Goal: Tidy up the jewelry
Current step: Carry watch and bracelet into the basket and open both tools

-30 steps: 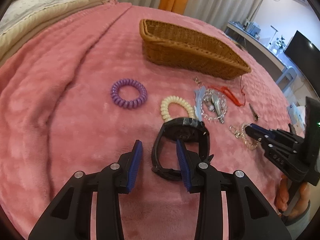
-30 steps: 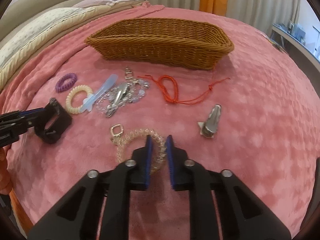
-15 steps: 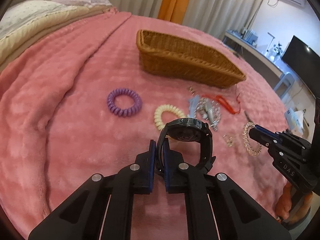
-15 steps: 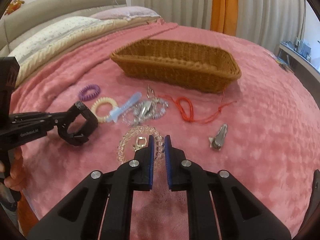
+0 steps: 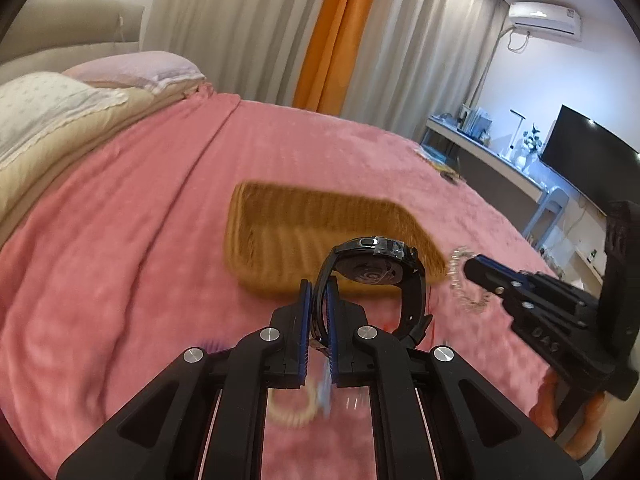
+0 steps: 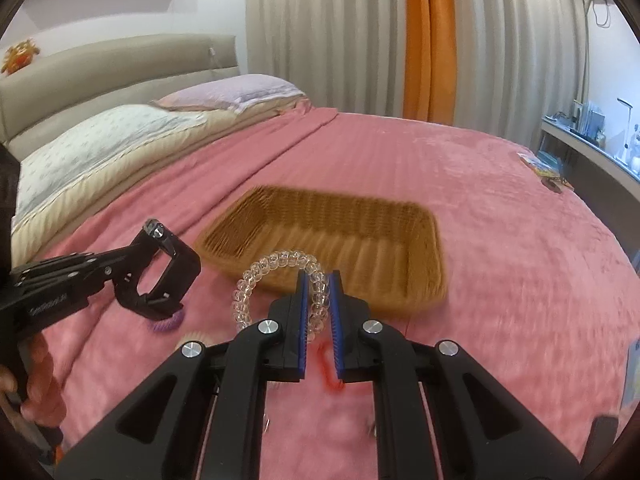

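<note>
My left gripper (image 5: 318,322) is shut on the strap of a black watch (image 5: 376,268) and holds it in the air just short of the brown wicker basket (image 5: 304,224). My right gripper (image 6: 319,320) is shut on a clear beaded bracelet (image 6: 276,264), also lifted in front of the basket (image 6: 340,232). The right gripper with the bracelet shows at the right of the left wrist view (image 5: 476,268). The left gripper with the watch shows at the left of the right wrist view (image 6: 160,276).
On the pink blanket (image 5: 120,240) below lie a cream spiral hair tie (image 5: 288,412), a purple spiral tie (image 6: 168,322) and a red cord (image 6: 326,368). Pillows (image 6: 100,136) lie at the far left. A desk with a TV (image 5: 580,160) stands to the right.
Both grippers have risen from the blanket with their items and moved forward towards the basket. The other jewelry has dropped low in both views.
</note>
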Tool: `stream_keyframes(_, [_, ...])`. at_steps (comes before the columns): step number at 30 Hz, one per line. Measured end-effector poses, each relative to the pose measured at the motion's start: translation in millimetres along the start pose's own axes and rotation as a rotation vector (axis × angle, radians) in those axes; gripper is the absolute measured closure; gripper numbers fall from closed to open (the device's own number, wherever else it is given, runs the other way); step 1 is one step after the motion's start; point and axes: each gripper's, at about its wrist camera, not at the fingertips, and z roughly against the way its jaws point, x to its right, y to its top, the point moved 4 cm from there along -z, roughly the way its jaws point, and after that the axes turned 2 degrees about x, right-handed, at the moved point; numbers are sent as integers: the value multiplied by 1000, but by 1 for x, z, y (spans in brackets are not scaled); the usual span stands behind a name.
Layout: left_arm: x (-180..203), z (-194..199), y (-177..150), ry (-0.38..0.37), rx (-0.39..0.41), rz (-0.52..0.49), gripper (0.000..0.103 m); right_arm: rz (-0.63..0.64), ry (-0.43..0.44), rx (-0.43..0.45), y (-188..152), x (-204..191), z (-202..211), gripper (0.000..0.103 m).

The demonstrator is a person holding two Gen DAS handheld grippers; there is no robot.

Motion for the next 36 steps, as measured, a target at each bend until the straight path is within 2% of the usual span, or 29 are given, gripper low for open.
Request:
stream_keyframes(5, [0, -44, 27, 20, -13, 0, 98, -45, -12, -56, 21, 19, -56, 95])
stream_keyframes(12, [-12, -115, 34, 83, -110, -8, 98, -47, -45, -204, 13, 33, -130, 95])
stream_keyframes(16, [-18, -141, 24, 113, -175, -17, 98, -43, -61, -272, 2, 37, -149, 95])
stream_keyframes(21, [-20, -155, 17, 129, -217, -32, 97, -52, -55, -310, -5, 42, -160, 95])
stream_keyframes(25, [-19, -154, 13, 118, -230, -28, 88, -80, -44, -320, -4, 44, -160, 93])
stream_keyframes(26, [-18, -150, 14, 114, -224, -37, 75, -87, -33, -320, -4, 44, -158, 91])
stream_keyframes(27, [-18, -148, 15, 113, -219, -45, 68, -94, -27, -313, -3, 45, -153, 89])
stream_keyframes(28, [-18, -141, 15, 113, -209, -49, 56, -96, -31, -306, -2, 45, -149, 80])
stream_keyframes(31, [-16, -119, 18, 73, -175, -44, 54, -101, -25, -250, 5, 46, -122, 52])
stream_keyframes(34, [-15, -84, 24, 25, -114, -29, 44, -108, 10, -189, 14, 43, -90, 52])
stream_keyframes(36, [-15, -57, 29, 6, -61, -22, 41, -106, 13, -128, 20, 40, -60, 52])
